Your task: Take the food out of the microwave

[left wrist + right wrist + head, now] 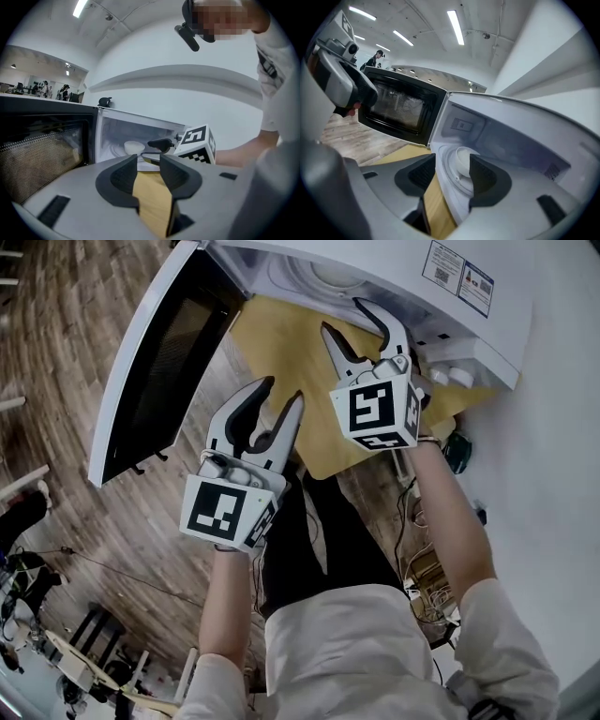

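A white microwave (441, 306) stands on a wooden table (281, 352) with its door (159, 362) swung open to the left. Inside, a white bowl (461, 161) sits on the round turntable (450, 180); the bowl (133, 147) also shows in the left gripper view. My right gripper (345, 317) is open and empty at the mouth of the cavity, and the bowl lies a little beyond its jaws (452, 164). My left gripper (281, 392) is open and empty too, over the table's front part, nearer me and left of the right one.
The open door (401, 110) stands out past the table to the left of both grippers. A white wall (553, 474) runs close along the right. Cables and a small box (422, 568) lie on the wooden floor below the table edge.
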Motion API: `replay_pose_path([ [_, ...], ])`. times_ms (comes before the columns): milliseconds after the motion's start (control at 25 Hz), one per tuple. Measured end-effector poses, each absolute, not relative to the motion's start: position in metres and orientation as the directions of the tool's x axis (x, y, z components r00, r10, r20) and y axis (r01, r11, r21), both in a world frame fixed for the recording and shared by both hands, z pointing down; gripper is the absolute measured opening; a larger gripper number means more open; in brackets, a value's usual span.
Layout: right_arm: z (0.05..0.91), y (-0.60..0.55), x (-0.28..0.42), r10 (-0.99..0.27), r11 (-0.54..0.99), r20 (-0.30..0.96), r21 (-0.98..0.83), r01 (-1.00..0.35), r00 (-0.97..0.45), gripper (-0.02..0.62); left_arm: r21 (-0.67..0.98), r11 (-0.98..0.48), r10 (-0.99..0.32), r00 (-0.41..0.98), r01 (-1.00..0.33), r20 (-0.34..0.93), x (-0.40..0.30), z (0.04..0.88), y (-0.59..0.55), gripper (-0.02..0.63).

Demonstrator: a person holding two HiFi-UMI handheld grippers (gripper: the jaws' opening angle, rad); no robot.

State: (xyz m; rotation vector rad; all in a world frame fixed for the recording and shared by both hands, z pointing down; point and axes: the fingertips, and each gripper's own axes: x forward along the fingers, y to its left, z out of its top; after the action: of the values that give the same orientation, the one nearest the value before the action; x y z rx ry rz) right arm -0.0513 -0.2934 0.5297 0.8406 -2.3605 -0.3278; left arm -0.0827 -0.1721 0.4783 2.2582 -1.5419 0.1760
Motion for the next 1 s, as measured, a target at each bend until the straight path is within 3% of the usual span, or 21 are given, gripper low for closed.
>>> replay_pose_path([
  [520, 0.545, -0.324, -0.06, -0.715, 0.698, 0.498, 0.54, -0.47, -0.49, 0.229, 0.233, -0.362, -0.846, 0.423, -0.903, 0.325, -0.099, 0.513, -0.186, 0.13],
  [1000, 0.558, -0.349, -0.069, -0.769, 0.624, 0.517, 0.736, -0.263, -0.376, 0.23, 0.216, -0.406, -0.821, 0.458, -0.888, 0.341, -0.115, 0.53, -0.189, 0.13],
])
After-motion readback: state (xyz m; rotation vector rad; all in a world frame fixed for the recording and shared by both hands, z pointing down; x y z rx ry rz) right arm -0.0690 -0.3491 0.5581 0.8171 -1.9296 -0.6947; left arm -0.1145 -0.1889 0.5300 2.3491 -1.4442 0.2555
